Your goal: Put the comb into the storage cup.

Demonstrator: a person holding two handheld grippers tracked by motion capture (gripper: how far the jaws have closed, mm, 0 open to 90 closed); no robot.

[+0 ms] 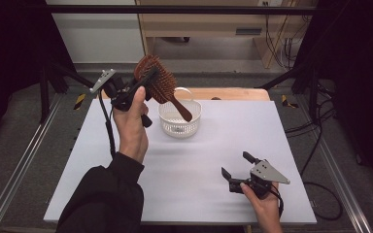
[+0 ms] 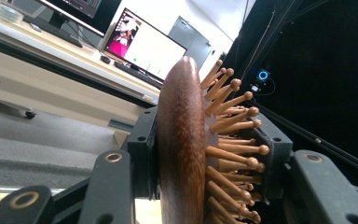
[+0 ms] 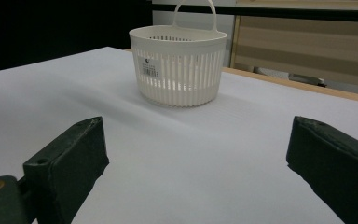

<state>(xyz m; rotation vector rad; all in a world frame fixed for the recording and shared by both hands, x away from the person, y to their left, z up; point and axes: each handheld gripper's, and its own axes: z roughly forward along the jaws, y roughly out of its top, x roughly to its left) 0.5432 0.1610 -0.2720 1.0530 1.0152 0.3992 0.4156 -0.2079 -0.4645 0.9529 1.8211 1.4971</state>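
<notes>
Hairbrush (image 1: 156,82), wooden paddle type, clamped across its head by the left gripper (image 1: 143,85): in the left gripper view one of the fingers (image 2: 142,144) presses the smooth rounded back and the other sits against the pin side, pins (image 2: 228,121) splaying out between. Held in the upper left of the high view, raised off the counter (image 1: 199,165), handle slanting down toward the basket (image 1: 179,119) just right of it, handle tip over the basket's opening. Judged stiff and light; polished back looks slippery, wooden pins could bend or snap under a hard squeeze, so a hold across the head edge or on the handle seems safer than on the pins. Right gripper (image 1: 239,167), lower right of the high view, rests low over the counter with fingers (image 3: 70,163) spread wide, nothing between them. Basket is white slotted plastic with a hoop handle, standing upright at upper centre; its inside appears empty as far as the rim lets one see.
</notes>
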